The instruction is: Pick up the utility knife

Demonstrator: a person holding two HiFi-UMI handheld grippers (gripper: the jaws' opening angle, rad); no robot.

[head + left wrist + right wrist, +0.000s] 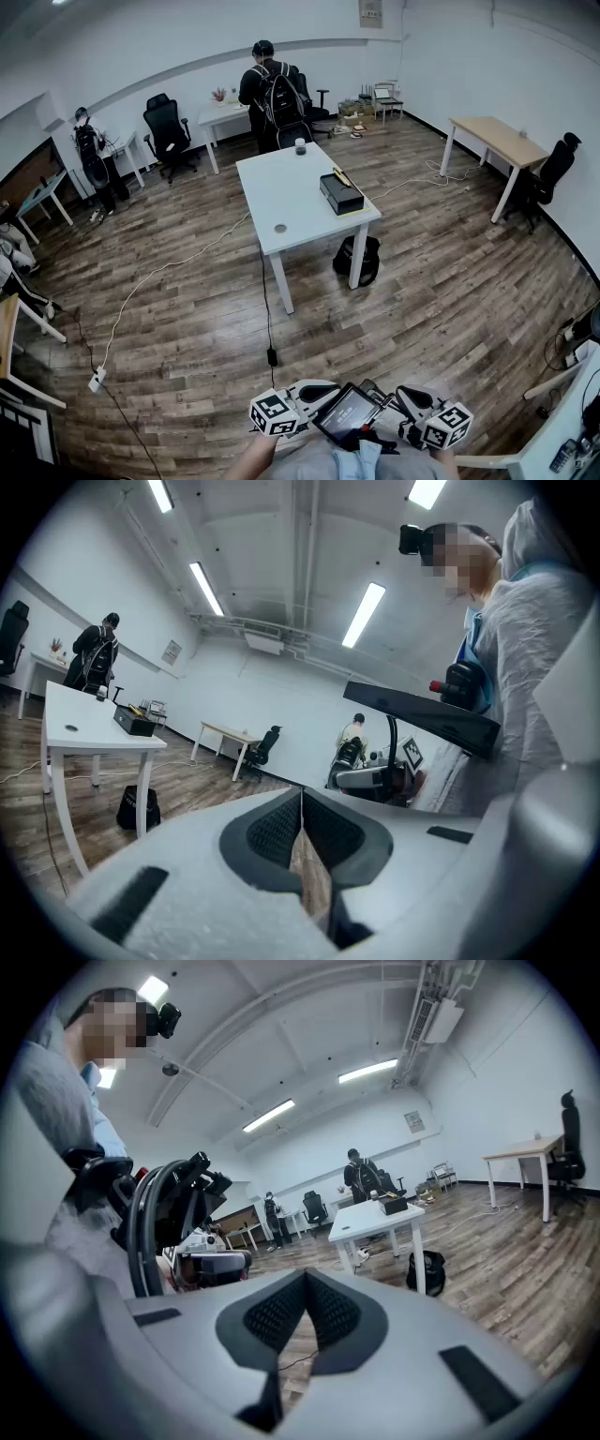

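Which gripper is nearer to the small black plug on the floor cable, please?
Left. The left gripper is just below the black plug in the head view; the right gripper is farther to its right.

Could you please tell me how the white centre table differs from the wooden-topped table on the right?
The white table has a white top; the wooden-topped table has a pale wood one. The white table carries a black box; the wooden-topped table shows nothing so large. A black bag sits under the white table; a black chair stands by the wooden-topped table. Both are rectangular with white legs.
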